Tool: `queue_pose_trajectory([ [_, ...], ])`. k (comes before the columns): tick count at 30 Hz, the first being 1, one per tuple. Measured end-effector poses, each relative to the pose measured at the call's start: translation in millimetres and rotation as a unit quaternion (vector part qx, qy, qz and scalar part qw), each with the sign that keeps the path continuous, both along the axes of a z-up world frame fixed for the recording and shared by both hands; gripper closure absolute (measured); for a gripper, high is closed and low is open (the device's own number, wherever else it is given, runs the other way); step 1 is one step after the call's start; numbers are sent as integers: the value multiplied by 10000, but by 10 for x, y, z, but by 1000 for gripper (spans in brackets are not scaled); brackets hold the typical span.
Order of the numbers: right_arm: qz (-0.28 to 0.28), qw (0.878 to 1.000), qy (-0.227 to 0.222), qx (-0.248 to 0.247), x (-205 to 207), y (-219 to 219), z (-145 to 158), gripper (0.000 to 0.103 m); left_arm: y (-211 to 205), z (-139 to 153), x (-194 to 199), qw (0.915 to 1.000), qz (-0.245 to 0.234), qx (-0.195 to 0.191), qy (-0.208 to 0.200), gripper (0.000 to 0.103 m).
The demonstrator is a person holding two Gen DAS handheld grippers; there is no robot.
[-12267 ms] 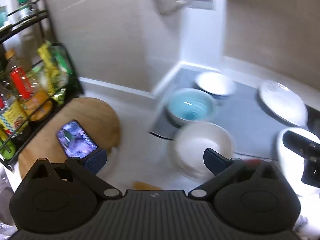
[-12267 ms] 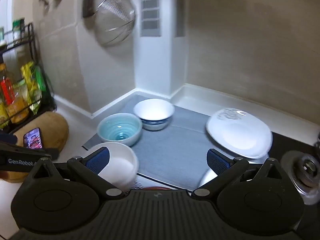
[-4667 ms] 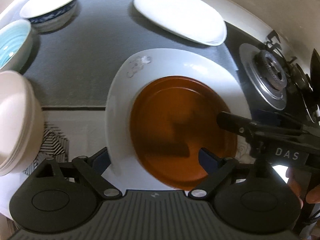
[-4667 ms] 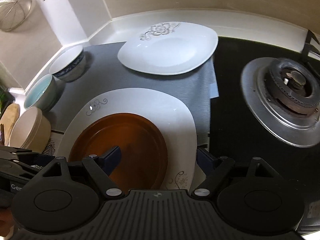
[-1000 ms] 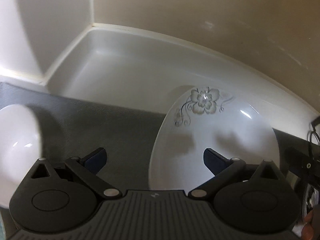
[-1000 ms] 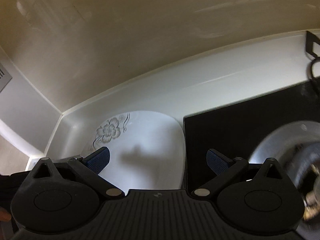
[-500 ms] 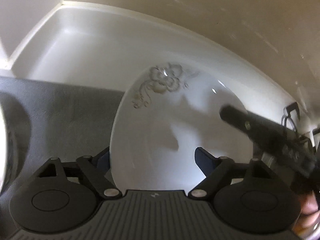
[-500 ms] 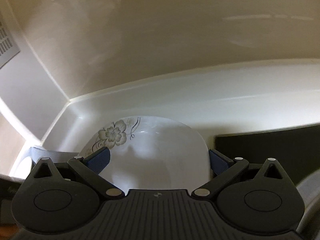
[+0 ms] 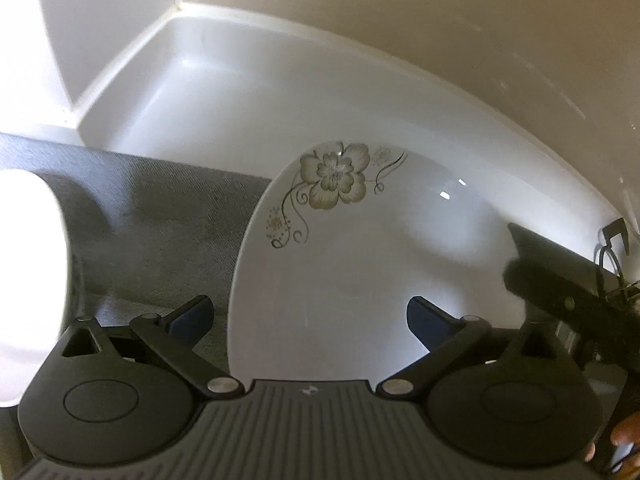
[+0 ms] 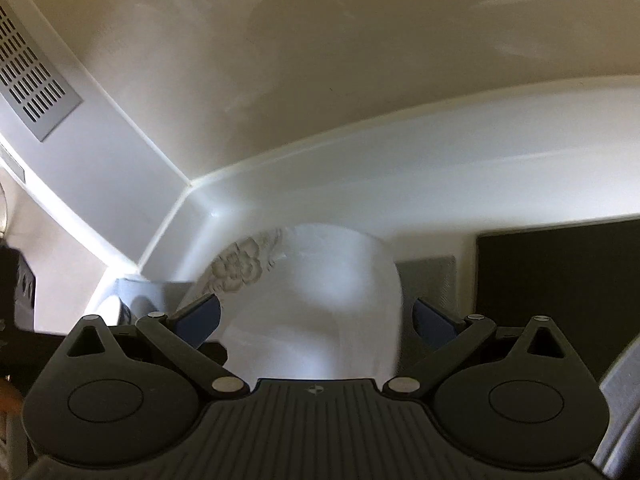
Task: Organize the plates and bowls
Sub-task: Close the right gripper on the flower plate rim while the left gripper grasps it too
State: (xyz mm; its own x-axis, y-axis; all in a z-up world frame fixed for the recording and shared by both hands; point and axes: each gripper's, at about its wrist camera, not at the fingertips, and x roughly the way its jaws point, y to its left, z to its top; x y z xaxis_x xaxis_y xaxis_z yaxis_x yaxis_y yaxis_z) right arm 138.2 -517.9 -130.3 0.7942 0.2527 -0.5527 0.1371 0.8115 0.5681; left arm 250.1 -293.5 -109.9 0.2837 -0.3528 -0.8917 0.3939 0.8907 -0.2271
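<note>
While half a second ago the left tongs (image 9: pixel 308 316) were closing in on the flower plate (image 9: pixel 360 248), they are now standing wide apart around its near rim. The right tongs (image 10: pixel 316 316) are standing apart too, framing the blurry plate (image 10: pixel 320 300). At 9 o'clock, a white bowl (image 9: pixel 28 280) is sitting half cut off on the gray mat (image 9: pixel 160 208).

My right gripper (image 10: pixel 316 318) has its jaws spread wide, and the white plate (image 10: pixel 320 304) with a grey flower print near its far left rim sits between the blue pads (image 10: pixel 200 318). The plate is blurred, so I cannot tell whether either pad touches it. Under it lies a grey mat (image 10: pixel 430 276), with the black stovetop (image 10: pixel 556 272) to the right. The white counter (image 10: pixel 440 168) curves up into the corner, and a vent grille (image 10: pixel 30 76) is on the wall at upper left.
</note>
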Motion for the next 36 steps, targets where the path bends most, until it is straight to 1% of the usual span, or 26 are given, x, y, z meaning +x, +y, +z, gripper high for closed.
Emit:
queue_pose_trajectory([
  [6, 18, 9989, 325, 330, -12, 76, -103, 1, -94, -50, 29, 9998, -143, 118, -93, 0],
  [9, 35, 9983, 424, 404, -13, 117, -123, 1, -126, 8, -33, 9997, -147, 132, -107, 0],
  [16, 81, 9987, 371, 329, -49, 143, -113, 1, -175, 84, -71, 9995, -187, 205, -171, 0],
  [20, 108, 9991, 313, 250, -53, 147, -107, 1, -211, 70, -106, 9993, -210, 234, -199, 0],
  [27, 141, 9997, 203, -42, -25, 193, -128, 2, -220, 39, -118, 9991, -229, 272, -242, 0],
  [30, 152, 9989, 204, -386, -6, 268, -118, 9, -228, 60, -126, 9989, -245, 298, -269, 0],
  [32, 127, 9974, 211, -676, 2, 312, -108, 22, -238, 68, -131, 9987, -259, 320, -294, 0],
  [33, 110, 9966, 209, -790, 2, 323, -105, 26, -244, 69, -137, 9986, -267, 331, -307, 0],
  [34, 91, 9961, 207, -853, 2, 324, -106, 34, -251, 70, -143, 9985, -276, 341, -317, 0],
  [36, 9, 9961, 224, -858, 1, 294, -109, 41, -263, 74, -155, 9984, -288, 358, -342, 0],
])
